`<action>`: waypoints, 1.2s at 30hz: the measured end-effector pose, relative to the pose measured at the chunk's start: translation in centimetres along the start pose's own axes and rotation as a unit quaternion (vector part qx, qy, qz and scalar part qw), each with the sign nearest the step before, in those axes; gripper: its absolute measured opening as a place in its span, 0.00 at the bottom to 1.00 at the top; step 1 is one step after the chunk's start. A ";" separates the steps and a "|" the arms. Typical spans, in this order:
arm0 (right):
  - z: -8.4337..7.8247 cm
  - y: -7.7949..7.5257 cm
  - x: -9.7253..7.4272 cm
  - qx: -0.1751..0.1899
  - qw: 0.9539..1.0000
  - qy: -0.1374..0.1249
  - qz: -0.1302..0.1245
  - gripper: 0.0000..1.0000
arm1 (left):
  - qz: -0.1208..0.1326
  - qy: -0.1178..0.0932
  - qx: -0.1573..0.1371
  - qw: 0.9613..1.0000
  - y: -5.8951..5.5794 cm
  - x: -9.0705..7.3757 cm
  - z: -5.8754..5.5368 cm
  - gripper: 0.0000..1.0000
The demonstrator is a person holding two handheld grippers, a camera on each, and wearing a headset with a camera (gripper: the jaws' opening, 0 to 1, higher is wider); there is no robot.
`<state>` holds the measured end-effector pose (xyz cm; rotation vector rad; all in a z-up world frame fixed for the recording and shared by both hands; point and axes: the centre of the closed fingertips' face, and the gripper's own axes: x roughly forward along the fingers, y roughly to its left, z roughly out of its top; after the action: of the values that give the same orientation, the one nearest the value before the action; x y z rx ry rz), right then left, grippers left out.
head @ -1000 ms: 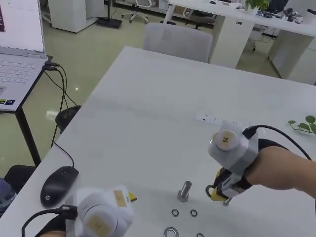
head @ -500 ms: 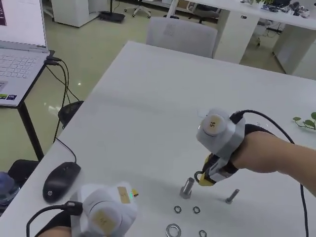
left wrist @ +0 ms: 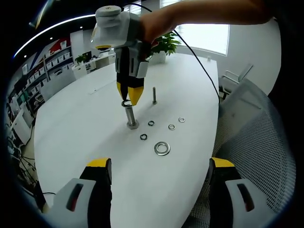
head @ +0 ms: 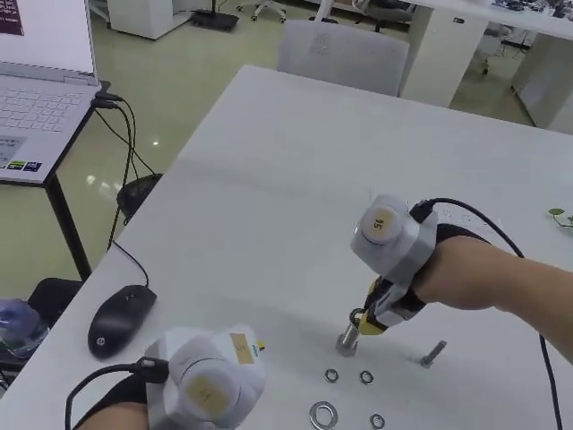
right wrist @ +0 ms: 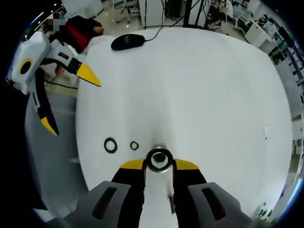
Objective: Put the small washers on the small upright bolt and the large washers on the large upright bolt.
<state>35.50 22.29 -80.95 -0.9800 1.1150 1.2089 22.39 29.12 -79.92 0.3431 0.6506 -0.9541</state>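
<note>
Right gripper (head: 363,320) clenches a large washer (right wrist: 158,159) at the top of the large upright bolt (left wrist: 129,116). The small upright bolt (head: 431,354) stands clear to the right. Left gripper (left wrist: 160,164), jaws spread, hovers at the table's (head: 269,179) near edge.

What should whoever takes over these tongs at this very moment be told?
Right tongs shut on a washer at the top of the large bolt, not yet released.
Left tongs open, holding nothing.
Small bolt upright beside it, bare.
Loose on the table: one large washer, several small washers.
Left: drop this washer, then thread the rest by size.
</note>
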 end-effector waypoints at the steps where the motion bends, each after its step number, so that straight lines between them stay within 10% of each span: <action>1: 0.0 0.0 0.1 -0.002 1.000 0.001 0.000 0.22 | 0.000 0.000 0.000 1.000 0.0 -0.1 0.1 0.84; 36: -1.1 0.2 5.5 -0.004 1.000 0.020 0.009 0.22 | 0.005 0.007 -0.005 1.000 0.2 -0.2 0.0 0.81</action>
<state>35.24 22.27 -86.52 -1.0063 1.1535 1.2124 22.51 29.37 -79.80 0.3445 0.6648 -0.9389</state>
